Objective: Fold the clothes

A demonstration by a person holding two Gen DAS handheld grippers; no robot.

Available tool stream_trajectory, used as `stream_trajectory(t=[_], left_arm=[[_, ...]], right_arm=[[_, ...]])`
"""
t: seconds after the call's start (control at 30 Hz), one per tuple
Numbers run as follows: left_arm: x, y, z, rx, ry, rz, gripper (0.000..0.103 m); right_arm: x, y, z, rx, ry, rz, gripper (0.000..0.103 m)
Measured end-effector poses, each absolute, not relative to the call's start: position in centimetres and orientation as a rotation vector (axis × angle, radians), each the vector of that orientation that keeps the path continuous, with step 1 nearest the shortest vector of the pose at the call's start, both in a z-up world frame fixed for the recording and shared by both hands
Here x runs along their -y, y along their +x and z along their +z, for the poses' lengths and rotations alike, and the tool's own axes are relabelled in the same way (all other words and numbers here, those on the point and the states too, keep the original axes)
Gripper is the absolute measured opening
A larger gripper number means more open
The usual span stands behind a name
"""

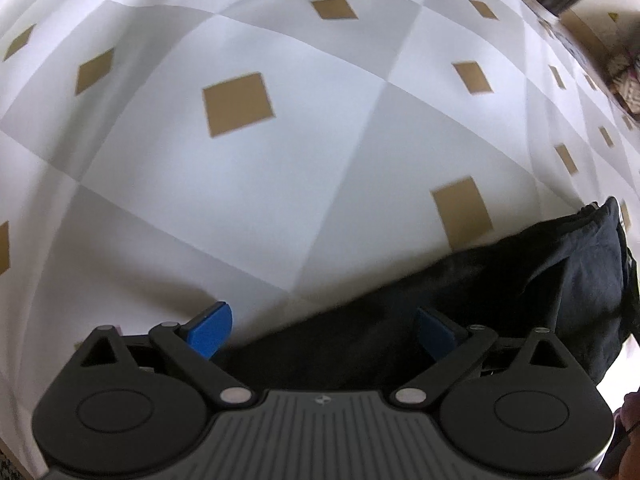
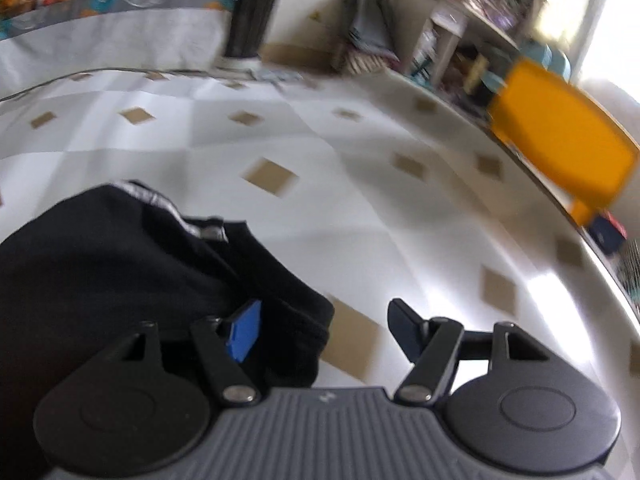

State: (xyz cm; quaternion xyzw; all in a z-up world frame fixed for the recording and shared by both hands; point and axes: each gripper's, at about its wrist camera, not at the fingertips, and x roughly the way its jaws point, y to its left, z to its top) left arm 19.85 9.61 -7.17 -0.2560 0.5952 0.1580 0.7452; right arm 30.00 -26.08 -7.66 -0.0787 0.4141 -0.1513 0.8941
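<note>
Your left gripper (image 1: 324, 332) and right gripper (image 2: 324, 332) both hover with fingers spread, gripping nothing, over the black garment (image 1: 500, 280) lying bunched on the checked tablecloth (image 1: 280, 160), so folding remains unfinished.

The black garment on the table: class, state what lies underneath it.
The black garment lies on a white tablecloth patterned with tan diamonds. The cloth shows all around it; one diamond disappears partly beneath its edge. What is directly under the garment is covered.
</note>
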Motion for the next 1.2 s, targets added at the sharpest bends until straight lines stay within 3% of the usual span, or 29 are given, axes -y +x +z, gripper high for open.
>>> stream_trajectory(t=[0.33,0.63,1.2], left_arm=[[-7.0,18.0,-5.4,-1.312,-0.466,0.193,0.098],[-6.6,12.6,-3.8,-1.277,-0.445,0.091,0.098],[-5.3,5.1,-3.8,-1.25,-0.376,0.031,0.097]], right_arm=[[30.9,24.4,-4.6,-0.939,0.04,-0.446,0.065],[29.3,18.5,-0.8,-0.974,0.188,-0.275,0.066],[21.3,10.5,0.0,-0.99,0.113,0.087,0.066]])
